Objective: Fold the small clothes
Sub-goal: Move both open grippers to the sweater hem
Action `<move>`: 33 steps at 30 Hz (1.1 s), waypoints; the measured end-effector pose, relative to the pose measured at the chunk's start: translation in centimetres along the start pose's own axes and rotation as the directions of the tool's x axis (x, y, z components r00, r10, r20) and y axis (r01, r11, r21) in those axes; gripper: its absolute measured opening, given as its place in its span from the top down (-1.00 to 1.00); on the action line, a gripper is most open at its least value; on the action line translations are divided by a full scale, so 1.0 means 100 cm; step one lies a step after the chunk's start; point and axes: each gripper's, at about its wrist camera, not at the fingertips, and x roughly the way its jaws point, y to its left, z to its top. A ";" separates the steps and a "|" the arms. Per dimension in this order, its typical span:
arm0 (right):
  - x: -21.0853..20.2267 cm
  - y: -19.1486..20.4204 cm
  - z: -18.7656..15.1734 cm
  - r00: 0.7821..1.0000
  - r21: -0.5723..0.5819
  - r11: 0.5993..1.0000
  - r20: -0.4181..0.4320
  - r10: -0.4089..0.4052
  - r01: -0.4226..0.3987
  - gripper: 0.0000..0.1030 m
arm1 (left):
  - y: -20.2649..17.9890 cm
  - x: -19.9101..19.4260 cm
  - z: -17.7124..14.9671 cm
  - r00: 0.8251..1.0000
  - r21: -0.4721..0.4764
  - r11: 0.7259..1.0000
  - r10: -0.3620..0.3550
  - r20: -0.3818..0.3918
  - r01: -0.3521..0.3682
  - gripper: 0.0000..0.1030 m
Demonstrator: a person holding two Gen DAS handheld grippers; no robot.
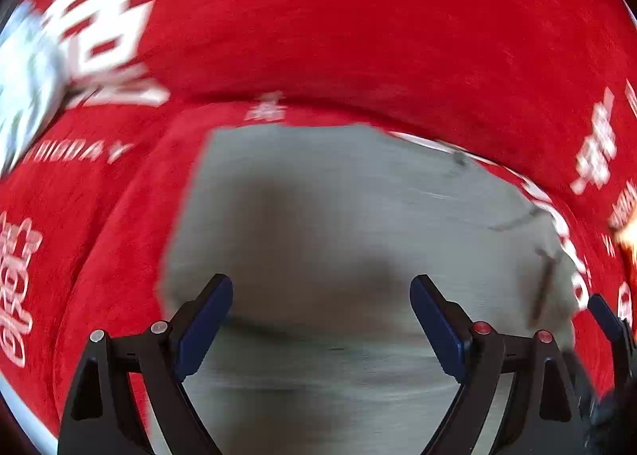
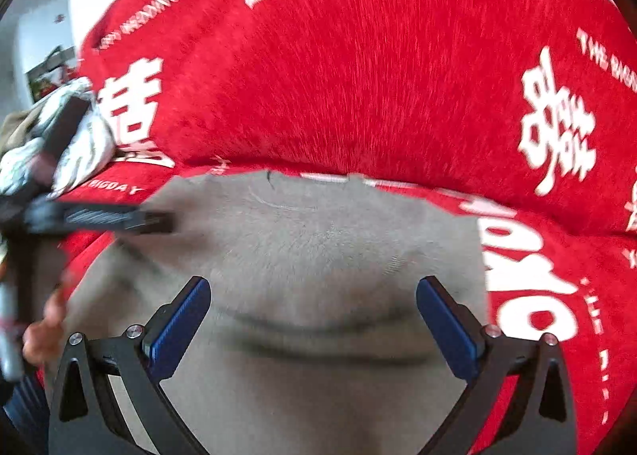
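**Both grippers free above a flat grey garment**

Red plush fabric (image 2: 358, 68) printed with large white characters covers the whole surface, which looks like a sofa or bed, though I cannot tell which. On it, flat and close to the cameras, lies the grey garment (image 2: 318, 240), with straight top and side edges and a soft crease across its near part; that tidy outline suggests a fold has already been laid.

Directly over the garment the right gripper (image 2: 313, 319) holds its blue fingers (image 2: 181, 325) spread wide with nothing between them. Likewise the left gripper (image 1: 321, 319) has its fingers (image 1: 205, 321) wide apart and empty, the cloth beneath untouched. Open fingers above a settled piece fit a let-go, leaving the fold to rest under its own weight.

Out at the far left of the right wrist view, a crumpled pile of patterned clothes (image 2: 75, 140) waits, probably the next items. The left gripper's dark body crosses in front of that pile.
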 end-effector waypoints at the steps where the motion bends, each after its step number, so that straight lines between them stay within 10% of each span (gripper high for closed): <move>1: 0.012 0.002 0.006 1.000 0.008 1.000 -0.019 0.006 -0.006 -1.00 | 0.006 0.002 -0.001 1.000 -0.014 1.000 0.007 -0.003 -0.007 -0.77; 9: 0.078 0.000 -0.002 0.962 -0.022 0.993 -0.244 -0.120 0.118 -0.99 | -0.008 0.029 -0.011 0.996 0.099 0.992 0.083 -0.021 -0.081 -0.78; 26: -0.023 -0.042 -0.028 0.982 0.206 0.963 -0.106 -0.155 0.174 -0.99 | -0.027 -0.009 -0.061 1.000 0.199 0.980 -0.010 0.029 0.004 -0.78; 33: 0.003 0.011 -0.064 0.971 0.071 0.990 -0.215 -0.104 0.122 -0.99 | -0.037 0.001 -0.093 0.998 0.265 0.962 0.047 0.053 -0.059 -0.78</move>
